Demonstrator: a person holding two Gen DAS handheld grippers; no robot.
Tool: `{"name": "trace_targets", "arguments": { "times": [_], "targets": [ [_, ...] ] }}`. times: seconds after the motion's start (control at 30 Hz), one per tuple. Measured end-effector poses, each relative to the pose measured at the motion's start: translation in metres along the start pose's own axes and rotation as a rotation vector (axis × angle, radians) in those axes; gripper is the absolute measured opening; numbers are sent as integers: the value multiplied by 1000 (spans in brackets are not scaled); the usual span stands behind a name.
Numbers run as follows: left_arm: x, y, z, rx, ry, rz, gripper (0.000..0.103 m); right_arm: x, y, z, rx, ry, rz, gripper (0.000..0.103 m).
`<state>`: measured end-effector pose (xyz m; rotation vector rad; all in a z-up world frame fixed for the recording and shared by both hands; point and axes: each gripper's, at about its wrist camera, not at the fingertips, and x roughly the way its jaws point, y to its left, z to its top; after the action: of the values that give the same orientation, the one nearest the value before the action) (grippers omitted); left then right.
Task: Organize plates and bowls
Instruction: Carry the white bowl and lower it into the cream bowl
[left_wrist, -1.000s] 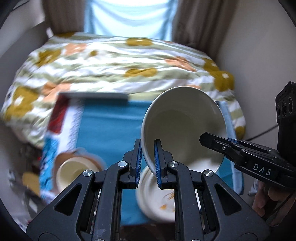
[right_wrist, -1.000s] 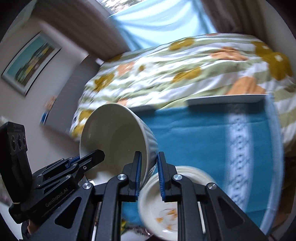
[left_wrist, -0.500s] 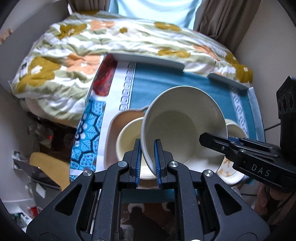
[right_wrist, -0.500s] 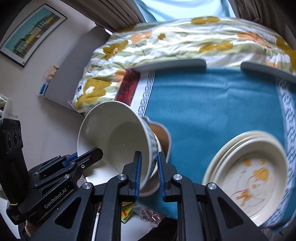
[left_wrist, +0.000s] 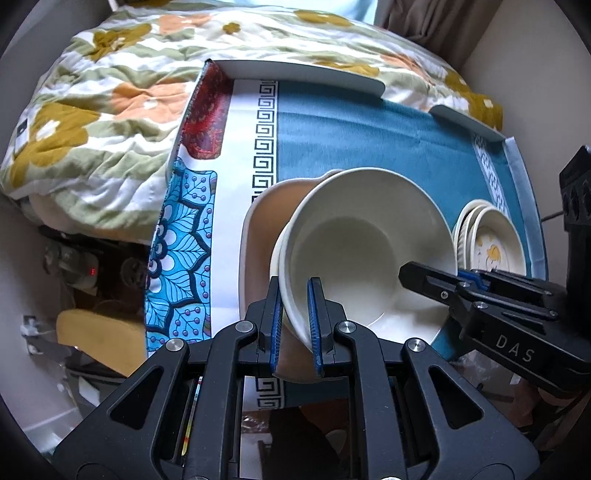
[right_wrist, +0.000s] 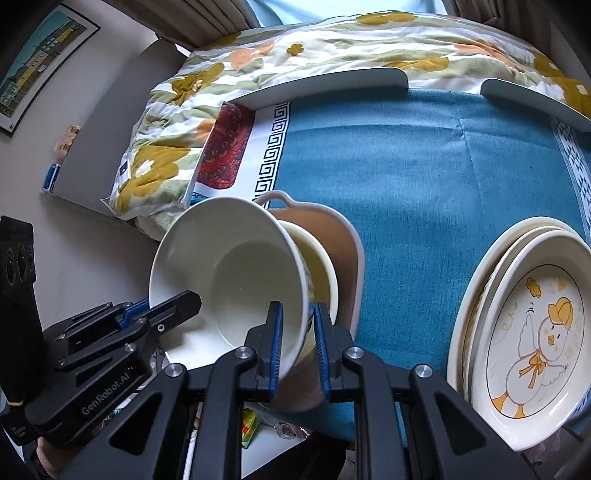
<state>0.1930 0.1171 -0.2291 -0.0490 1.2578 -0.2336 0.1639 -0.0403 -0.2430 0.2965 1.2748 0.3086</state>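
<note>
both grippers, left (left_wrist: 295, 321) and right (right_wrist: 298, 345), clamp opposite rims of the bowl (left_wrist: 365, 240), steadying it level to nest into the bowl beneath (right_wrist: 321, 269).

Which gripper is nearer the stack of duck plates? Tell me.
Right. The right gripper, clamped on the white bowl's rim, sits on the side facing the duck plates; the left gripper grips the rim's far side.

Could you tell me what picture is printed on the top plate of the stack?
A white duck in yellow, on the top plate; clearest in the right wrist view.
</note>
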Motion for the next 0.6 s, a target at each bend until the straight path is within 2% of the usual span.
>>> {"name": "trace_targets", "arguments": {
  "times": [0.33,0.6],
  "targets": [
    [12,-3,3,64,29,11,11,2,2,-1,13,-17,-52,16],
    [15,-14,3,134,33,86,11,2,2,-4,23,-22,-83,16]
  ]
}}
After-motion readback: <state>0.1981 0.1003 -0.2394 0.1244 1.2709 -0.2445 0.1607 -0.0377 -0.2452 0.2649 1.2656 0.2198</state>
